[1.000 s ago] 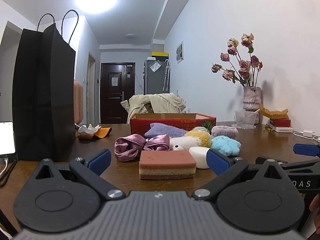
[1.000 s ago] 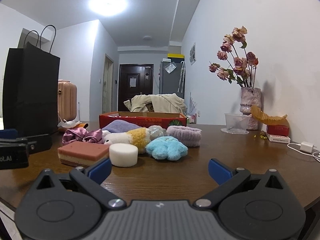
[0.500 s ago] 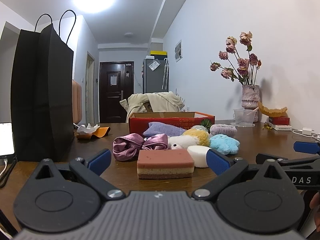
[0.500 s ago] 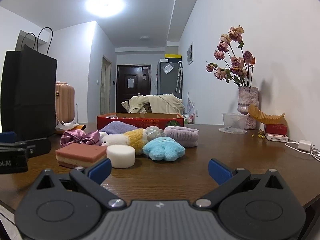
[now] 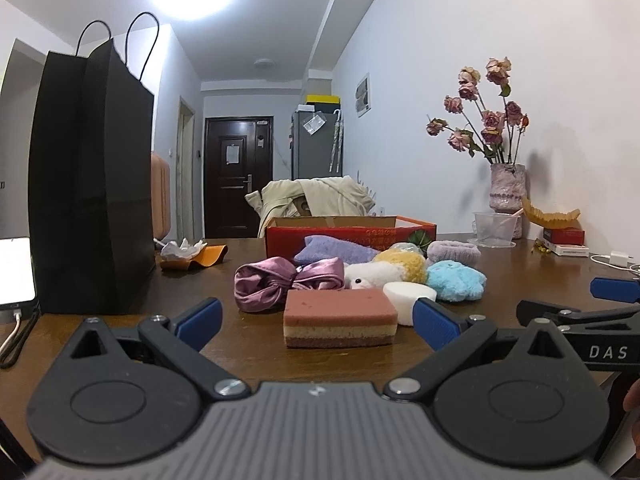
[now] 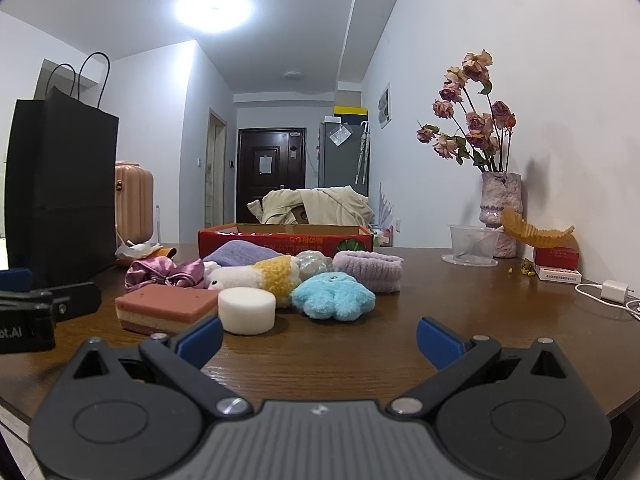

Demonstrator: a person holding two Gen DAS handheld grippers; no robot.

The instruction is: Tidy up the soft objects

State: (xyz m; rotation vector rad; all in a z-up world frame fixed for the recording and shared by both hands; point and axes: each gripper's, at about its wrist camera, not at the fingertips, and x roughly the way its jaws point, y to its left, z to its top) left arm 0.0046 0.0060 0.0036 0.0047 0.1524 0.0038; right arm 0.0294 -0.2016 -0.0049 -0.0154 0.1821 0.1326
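Both grippers hang low over the near edge of the table (image 6: 460, 320), and nothing is in hand — the left gripper (image 5: 316, 316) has its blue pads spread wide and empty, and the right gripper (image 6: 320, 338) is just the same, jaws apart with bare wood between them. The soft things all lie in a loose heap out toward the middle of the table: the layered pink sponge (image 5: 340, 318) nearest, straight ahead of the left gripper, with the white round sponge (image 6: 247, 310) just beside it, the satin scrunchie (image 5: 276, 284) behind, then the white-and-yellow plush (image 6: 260, 274), the blue plush (image 6: 334, 295), the purple fluffy band (image 6: 368, 271) and a lavender cloth (image 5: 334, 250) leaning against the red cardboard box (image 6: 286, 238). That box, toward the far edge, looks like the likely home for them, though what already lies inside it cannot be seen from this low angle. So by my reading the sorting has barely started — every soft item in view is on the wood, none gripped, and the whole pile is left to go.
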